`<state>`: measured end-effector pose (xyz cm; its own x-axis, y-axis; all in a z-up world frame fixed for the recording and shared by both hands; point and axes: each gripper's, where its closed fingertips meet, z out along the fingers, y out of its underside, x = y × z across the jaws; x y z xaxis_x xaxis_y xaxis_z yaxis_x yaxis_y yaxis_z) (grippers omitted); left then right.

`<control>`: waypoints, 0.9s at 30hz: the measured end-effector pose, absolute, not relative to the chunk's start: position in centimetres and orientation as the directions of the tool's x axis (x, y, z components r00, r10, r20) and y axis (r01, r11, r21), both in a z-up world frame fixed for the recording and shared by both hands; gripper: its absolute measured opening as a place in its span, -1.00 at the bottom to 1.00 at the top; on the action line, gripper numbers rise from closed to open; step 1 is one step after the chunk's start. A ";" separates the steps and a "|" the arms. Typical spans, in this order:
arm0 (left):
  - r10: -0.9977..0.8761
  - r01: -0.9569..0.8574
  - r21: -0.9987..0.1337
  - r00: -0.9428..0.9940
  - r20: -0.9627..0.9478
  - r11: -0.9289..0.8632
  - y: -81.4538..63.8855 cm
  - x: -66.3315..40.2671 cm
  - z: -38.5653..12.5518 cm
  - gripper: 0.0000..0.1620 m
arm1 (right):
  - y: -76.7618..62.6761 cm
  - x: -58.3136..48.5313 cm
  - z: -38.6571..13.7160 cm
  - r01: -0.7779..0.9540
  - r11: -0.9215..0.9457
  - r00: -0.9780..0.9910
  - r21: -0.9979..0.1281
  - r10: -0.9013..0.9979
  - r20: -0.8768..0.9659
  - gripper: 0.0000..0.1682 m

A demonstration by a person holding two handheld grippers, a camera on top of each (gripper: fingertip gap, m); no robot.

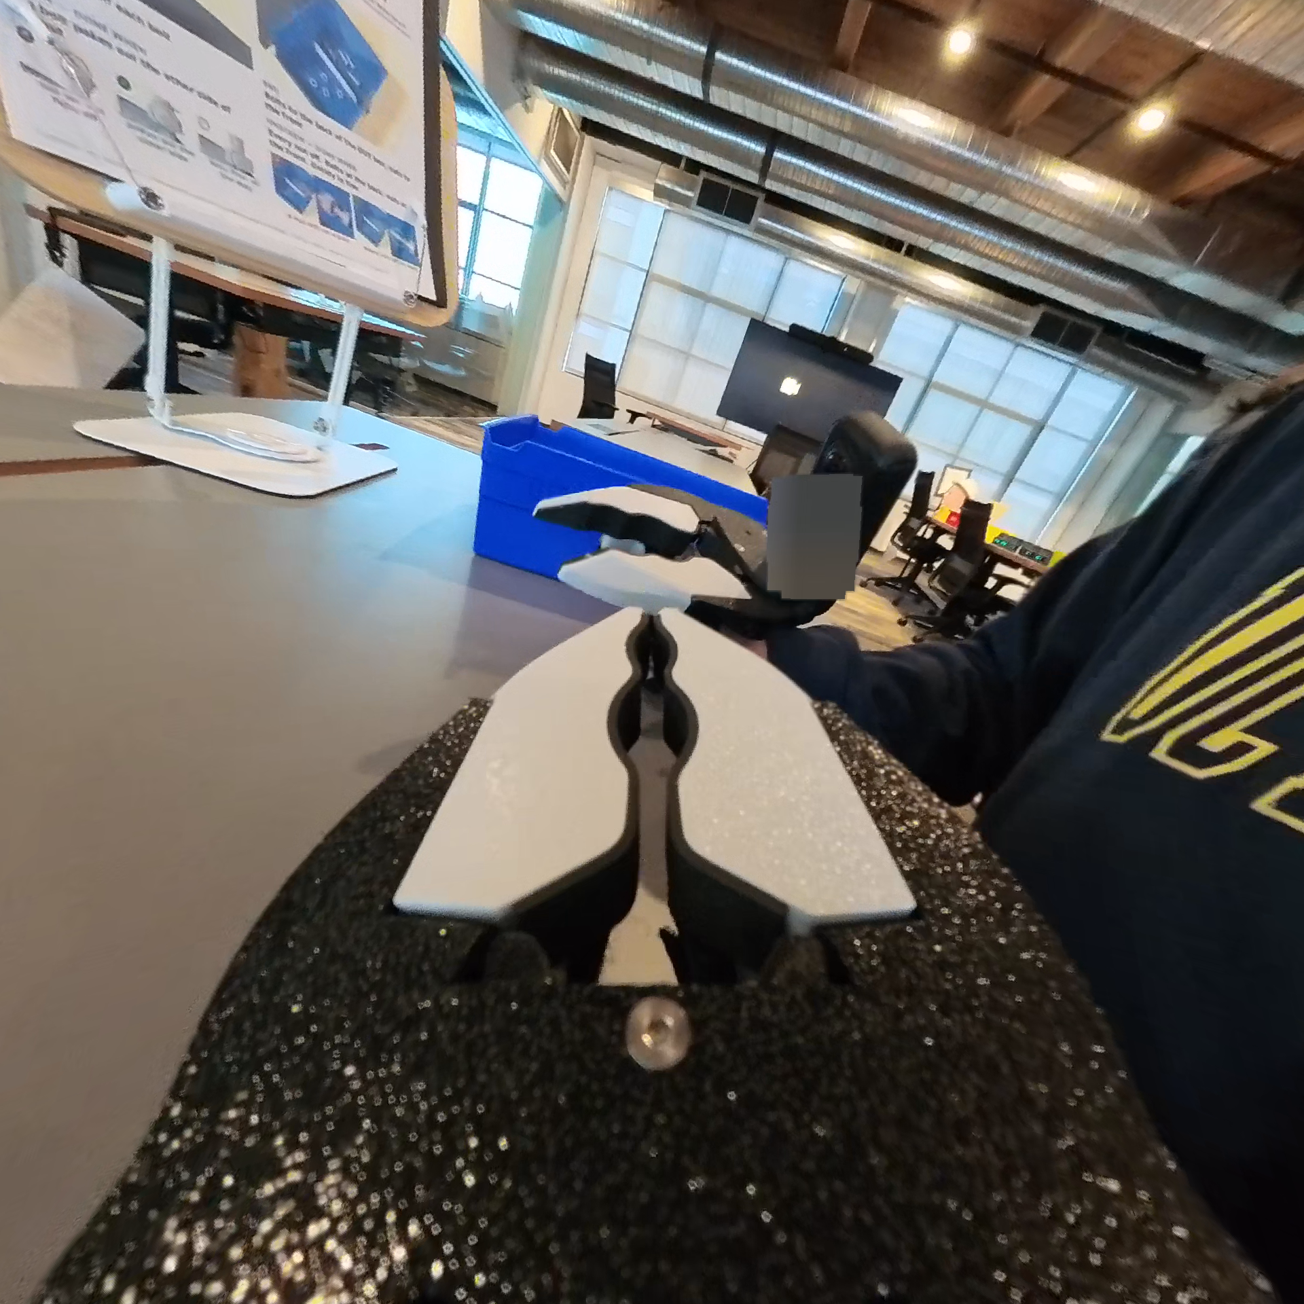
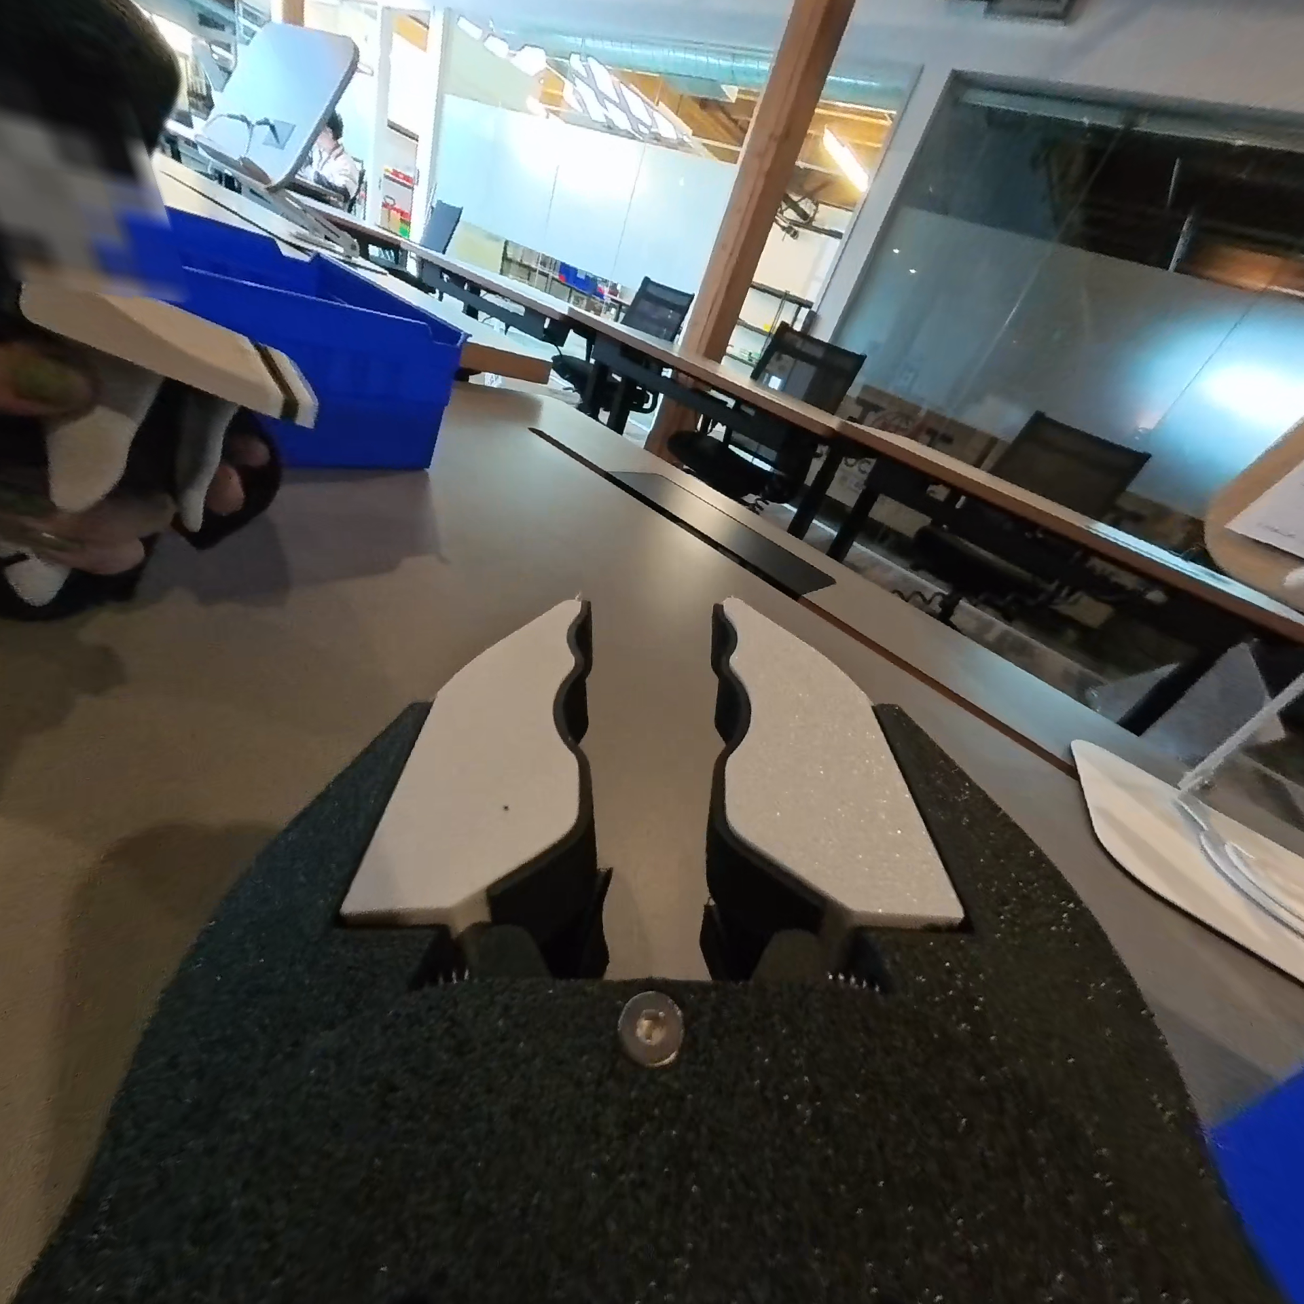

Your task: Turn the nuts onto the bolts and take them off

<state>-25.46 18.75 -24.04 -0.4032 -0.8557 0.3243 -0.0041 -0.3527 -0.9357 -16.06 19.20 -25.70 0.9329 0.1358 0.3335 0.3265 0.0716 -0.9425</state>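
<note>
No nuts or bolts show in either view. In the left wrist view my left gripper [image 1: 650, 622] is shut, its white fingers meeting at the tips with nothing seen between them, low over the grey table [image 1: 212, 670]. My right gripper [image 1: 557, 542] hovers just beyond it, turned on its side, jaws apart. In the right wrist view my right gripper [image 2: 653, 615] is open and empty above the table [image 2: 353, 670]. The left gripper [image 2: 296, 399] shows at the upper left, shut, held in a hand.
A blue bin [image 1: 522, 508] stands on the table beyond both grippers; it also shows in the right wrist view [image 2: 367, 367]. A white sign stand [image 1: 233, 444] holds an instruction sheet at the back left. A black cable slot [image 2: 705, 522] runs ahead. A person's dark sleeve [image 1: 917, 705] is at right. The gap from one gripper's tips to the other's is roughly 10 centimeters.
</note>
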 end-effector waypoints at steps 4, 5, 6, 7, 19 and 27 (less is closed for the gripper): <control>-0.883 0.007 -0.952 -0.375 0.282 -0.306 18.8 -25.5 -24.0 -1.00 | 19.0 -16.0 -25.5 0.331 0.086 0.931 -0.940 0.133 0.340 -0.65; -0.895 0.015 -0.958 -0.362 0.262 -0.287 18.9 -25.5 -24.0 -1.00 | 19.0 -16.1 -25.4 0.329 0.085 0.931 -0.940 0.135 0.338 -0.66; -0.906 0.023 -0.964 -0.348 0.241 -0.265 19.0 -25.5 -23.9 -0.99 | 19.0 -16.1 -25.4 0.331 0.085 0.930 -0.940 0.139 0.340 -0.66; -0.917 0.029 -0.970 -0.333 0.219 -0.243 19.1 -25.5 -23.9 -0.98 | 19.0 -16.3 -25.4 0.338 0.086 0.927 -0.937 0.144 0.347 -0.66; -0.963 -0.034 -0.996 -0.253 0.089 -0.084 18.9 -24.6 -25.4 -0.65 | 18.7 -16.8 -25.7 0.338 0.084 0.923 -0.938 0.165 0.347 -0.69; -0.979 0.023 -0.994 -0.178 0.098 -0.104 20.4 -25.3 -23.9 -0.71 | 18.5 -16.4 -25.4 0.287 0.092 0.941 -0.954 0.161 0.298 -0.69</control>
